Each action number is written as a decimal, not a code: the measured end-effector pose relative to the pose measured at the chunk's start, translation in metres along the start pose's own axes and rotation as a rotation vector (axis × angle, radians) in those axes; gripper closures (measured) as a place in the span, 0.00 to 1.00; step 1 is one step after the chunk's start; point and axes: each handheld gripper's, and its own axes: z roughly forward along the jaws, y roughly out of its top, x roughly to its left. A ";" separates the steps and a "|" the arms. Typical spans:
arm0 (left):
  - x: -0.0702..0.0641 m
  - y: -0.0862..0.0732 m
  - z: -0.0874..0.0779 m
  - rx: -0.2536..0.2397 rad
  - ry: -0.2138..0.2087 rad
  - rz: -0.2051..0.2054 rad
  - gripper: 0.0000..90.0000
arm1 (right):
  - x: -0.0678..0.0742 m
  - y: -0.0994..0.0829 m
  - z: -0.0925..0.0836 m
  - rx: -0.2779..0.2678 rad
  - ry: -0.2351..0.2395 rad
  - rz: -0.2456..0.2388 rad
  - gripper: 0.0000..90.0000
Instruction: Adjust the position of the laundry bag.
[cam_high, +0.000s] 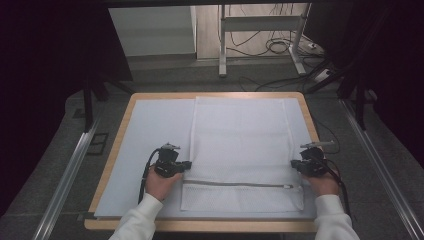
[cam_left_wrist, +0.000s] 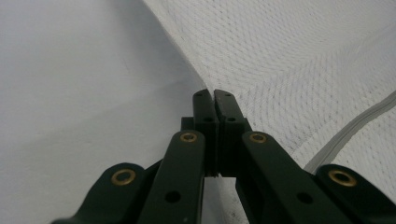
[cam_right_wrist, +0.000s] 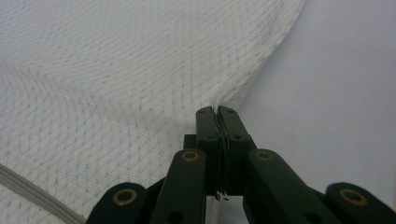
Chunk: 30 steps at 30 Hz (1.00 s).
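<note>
While both grippers' jaws pinch the mesh bag (cam_high: 240, 145) edges, its zipper (cam_high: 235, 184) lies between — mat (cam_high: 150, 125) beneath.

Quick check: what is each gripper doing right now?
Left gripper: shut on the left edge of the white mesh laundry bag.
Right gripper: shut on the bag's right edge.

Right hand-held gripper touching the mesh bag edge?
Touching. In the right gripper view the right hand-held gripper has its jaws shut on the edge of the mesh bag, fabric pinched between them.
</note>
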 end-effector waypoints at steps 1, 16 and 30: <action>0.001 0.000 -0.001 -0.002 0.000 -0.003 1.00 | 0.001 0.000 0.001 0.002 0.000 -0.004 0.97; 0.017 -0.006 -0.016 -0.010 0.001 -0.033 1.00 | 0.015 0.005 0.006 -0.017 0.071 0.012 0.97; 0.028 -0.013 -0.028 -0.009 0.013 -0.048 0.99 | 0.028 0.009 0.012 -0.027 0.104 0.019 0.97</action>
